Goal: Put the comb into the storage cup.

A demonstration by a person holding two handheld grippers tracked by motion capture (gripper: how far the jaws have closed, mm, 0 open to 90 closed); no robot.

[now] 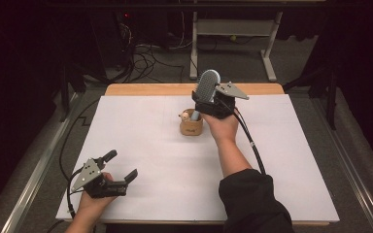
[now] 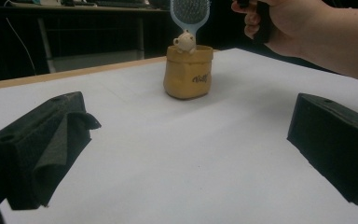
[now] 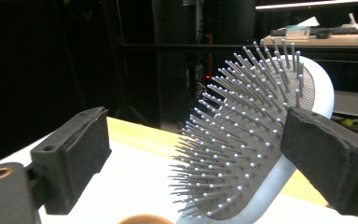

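High view: right tool (image 1: 209, 99) released around the hairbrush (image 1: 207, 85) standing in the tan pot (image 1: 191, 126); left tool (image 1: 121, 167) released, near-left on worktop (image 1: 281, 160).

We saw a pale blue hairbrush (image 1: 208, 84) with grey bristles, a tan pot (image 1: 191, 125) bearing dark lettering, a white table sheet (image 1: 141, 136), and black grippers.
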